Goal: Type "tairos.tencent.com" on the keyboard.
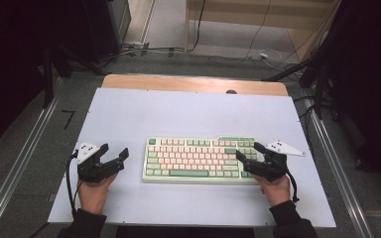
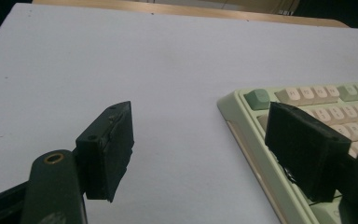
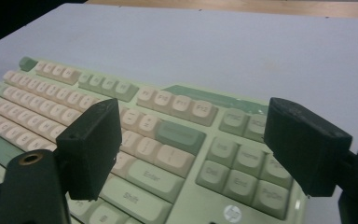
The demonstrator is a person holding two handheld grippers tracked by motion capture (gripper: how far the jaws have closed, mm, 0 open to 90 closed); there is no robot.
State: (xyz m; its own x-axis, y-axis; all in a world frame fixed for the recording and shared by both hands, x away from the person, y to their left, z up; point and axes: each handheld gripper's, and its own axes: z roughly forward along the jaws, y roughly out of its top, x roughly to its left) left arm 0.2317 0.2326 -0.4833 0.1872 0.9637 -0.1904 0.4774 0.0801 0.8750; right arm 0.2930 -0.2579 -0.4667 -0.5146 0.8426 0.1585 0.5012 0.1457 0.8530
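A green and pink keyboard [image 1: 199, 159] lies flat near the middle of the white sheet [image 1: 188, 111] that covers the table, its long axis running left to right across the person's front, parallel to the near edge. The 2 grippers stand at its 2 short ends. The left gripper [image 1: 113, 157] sits off the keyboard's left end, apart from it, with bare sheet between the tips and the case; in the left gripper view its jaws stand wide with nothing between them, 1 over bare sheet, the other in front of the keyboard's top-left corner [image 2: 242, 100]. The right gripper [image 1: 248, 151] is the nearer of the 2: in the high view its tips overlap the keyboard's right end, and in the right gripper view its jaws hang wide and empty over the Enter key and the navigation keys [image 3: 242, 161], though whether they touch the case I cannot tell. The relation that counts is that the keyboard lies between the grippers, lengthwise, so each faces 1 short end. A likely next move is for both to close inward along that axis, the left having farther to travel.
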